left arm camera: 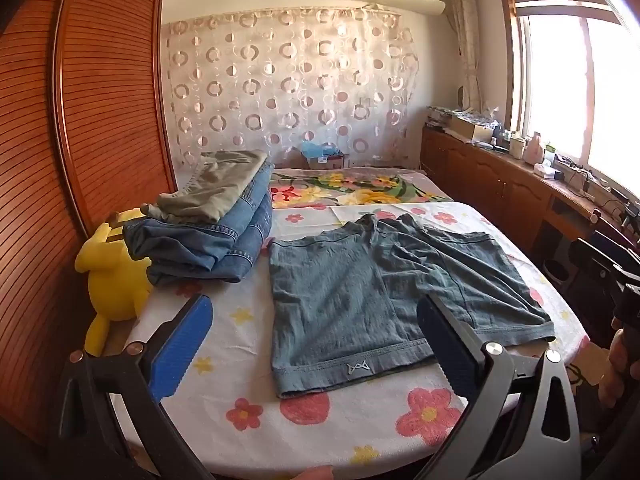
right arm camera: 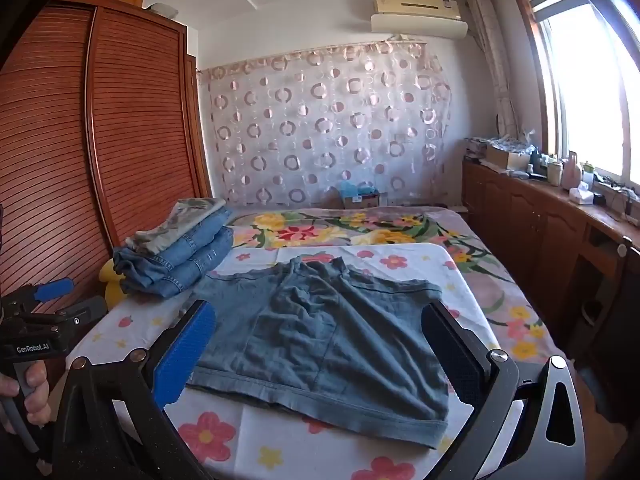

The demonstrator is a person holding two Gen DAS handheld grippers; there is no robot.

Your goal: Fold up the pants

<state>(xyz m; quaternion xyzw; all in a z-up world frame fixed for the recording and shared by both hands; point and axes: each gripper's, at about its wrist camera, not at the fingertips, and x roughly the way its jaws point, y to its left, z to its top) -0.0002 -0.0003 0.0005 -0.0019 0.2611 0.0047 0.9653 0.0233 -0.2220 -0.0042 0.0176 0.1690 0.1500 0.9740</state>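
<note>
Left gripper (left arm camera: 312, 344): jaws spread wide apart, nothing between the pads. It hovers above the near edge of the shorts, tilted down toward them. Its blue pad sits to the left of the shorts over bare tablecloth; its dark pad overlaps the near right part of the shorts in this view.
Right gripper (right arm camera: 316, 354): jaws also spread wide apart and empty. It hovers above the near edge of the shorts. The blue pad lines up with the shorts' near left corner, the dark pad with their right edge, so the shorts fill the gap between the two fingers in this view.
Contact: neither gripper's pads press on the cloth; whether a fingertip brushes it cannot be told.
Hands: in the right wrist view, a hand (right arm camera: 28, 396) grips the handle of the left gripper, which shows at the left, well to the left of the shorts.
Shorts (left arm camera: 384, 300): grey-blue, lying flat and unfolded, waistband nearest the grippers with a small logo tab on it, legs pointing away. Some wrinkles run through the middle.
Tablecloth (left arm camera: 248, 412): white with pink and yellow flowers, under the shorts on all sides.
Folded stack (left arm camera: 208, 224): blue jeans with an olive garment on top, just left of the shorts and farther back.
Yellow plush toy (left arm camera: 112, 276): left of the shorts, touching the folded stack.
Wardrobe (left arm camera: 100, 100): wooden slatted doors, far left of the shorts.
Window (left arm camera: 580, 92): bright, far right of the shorts, above a cluttered wooden counter.
</note>
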